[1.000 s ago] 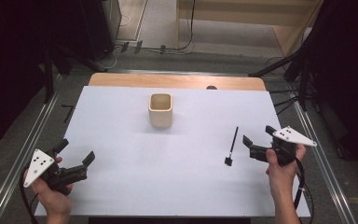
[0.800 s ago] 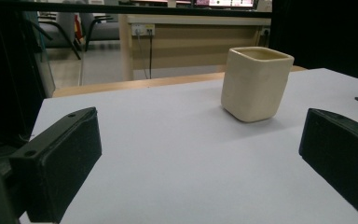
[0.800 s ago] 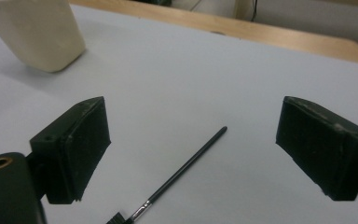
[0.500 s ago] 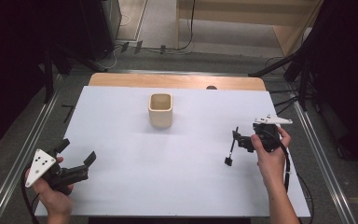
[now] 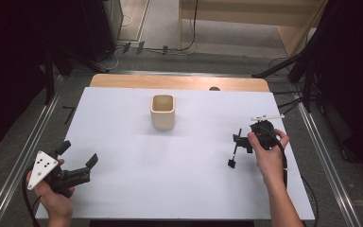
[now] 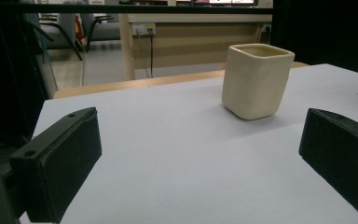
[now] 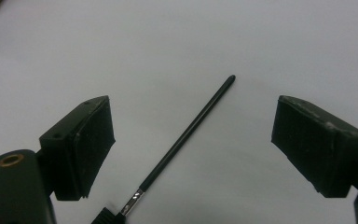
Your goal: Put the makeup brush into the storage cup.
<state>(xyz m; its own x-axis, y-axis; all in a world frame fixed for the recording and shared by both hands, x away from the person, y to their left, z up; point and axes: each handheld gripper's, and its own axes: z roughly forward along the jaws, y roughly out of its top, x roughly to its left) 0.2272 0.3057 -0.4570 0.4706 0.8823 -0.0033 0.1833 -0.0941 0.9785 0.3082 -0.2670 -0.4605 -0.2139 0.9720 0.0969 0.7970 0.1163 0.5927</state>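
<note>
Bench (image 5: pixel 123 198) space right of the cream cup (image 5: pixel 163 111) holds a thin black brush (image 7: pixel 186 135) lying flat — hence the right hand-held gripper (image 5: pixel 240 142) hangs over it, jaws spread astride the handle. Left hand-held gripper (image 5: pixel 78 163), spread and empty, waits left of the cup — likely spare. Slim handle, silver ferrule.

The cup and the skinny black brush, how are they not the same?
The cup is cream and chunky; the brush is black and thin. The cup stands upright; the brush lies flat. The cup sits alone mid-table; the brush lies between the open right gripper jaws. Both rest on the white table.
</note>
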